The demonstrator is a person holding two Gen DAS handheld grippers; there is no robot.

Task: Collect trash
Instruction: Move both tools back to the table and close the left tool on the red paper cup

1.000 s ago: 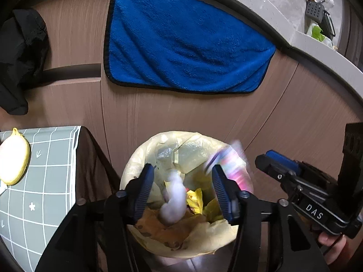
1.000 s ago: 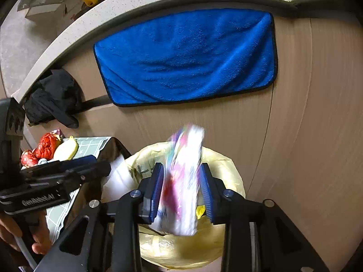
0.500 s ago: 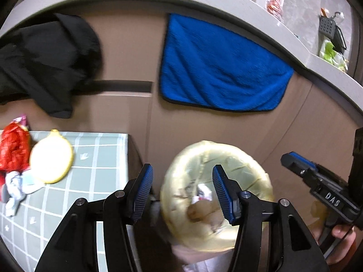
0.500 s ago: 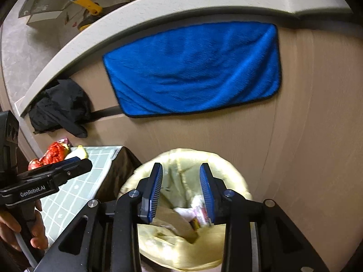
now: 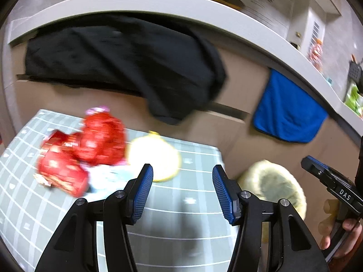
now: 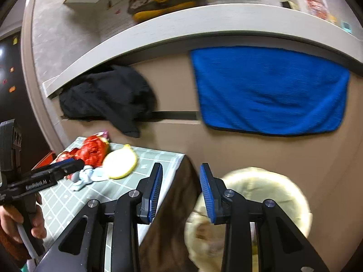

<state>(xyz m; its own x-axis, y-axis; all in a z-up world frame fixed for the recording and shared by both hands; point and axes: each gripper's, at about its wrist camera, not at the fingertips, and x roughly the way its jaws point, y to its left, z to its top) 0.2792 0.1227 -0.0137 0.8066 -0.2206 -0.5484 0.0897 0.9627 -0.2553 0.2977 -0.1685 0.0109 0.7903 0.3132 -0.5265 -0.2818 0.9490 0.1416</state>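
Observation:
My left gripper (image 5: 182,190) is open and empty above the green checked tablecloth (image 5: 172,229). On the cloth lie red crumpled wrappers (image 5: 84,149), a pale blue-white scrap (image 5: 106,176) and a round yellow-rimmed piece (image 5: 154,156). The bin with its yellow bag (image 5: 272,183) stands to the right of the table. In the right wrist view my right gripper (image 6: 181,188) is open and empty, over the table's corner beside the bin (image 6: 261,195). The red wrappers (image 6: 90,150), the yellow piece (image 6: 120,163) and the pale scrap (image 6: 87,176) lie to its left, behind the left gripper's fingers (image 6: 59,167).
A blue towel (image 6: 267,90) and a black garment (image 5: 127,63) hang on the brown cabinet front under a white counter (image 6: 204,25). A dark brown cloth (image 6: 179,204) drapes down the table's side between table and bin. A hand (image 5: 340,231) grips the right tool's handle.
Both grippers swung left, away from the bin toward the table. The right gripper let its colourful wrapper drop into the bin; the white wad seen between the left jaws is gone.

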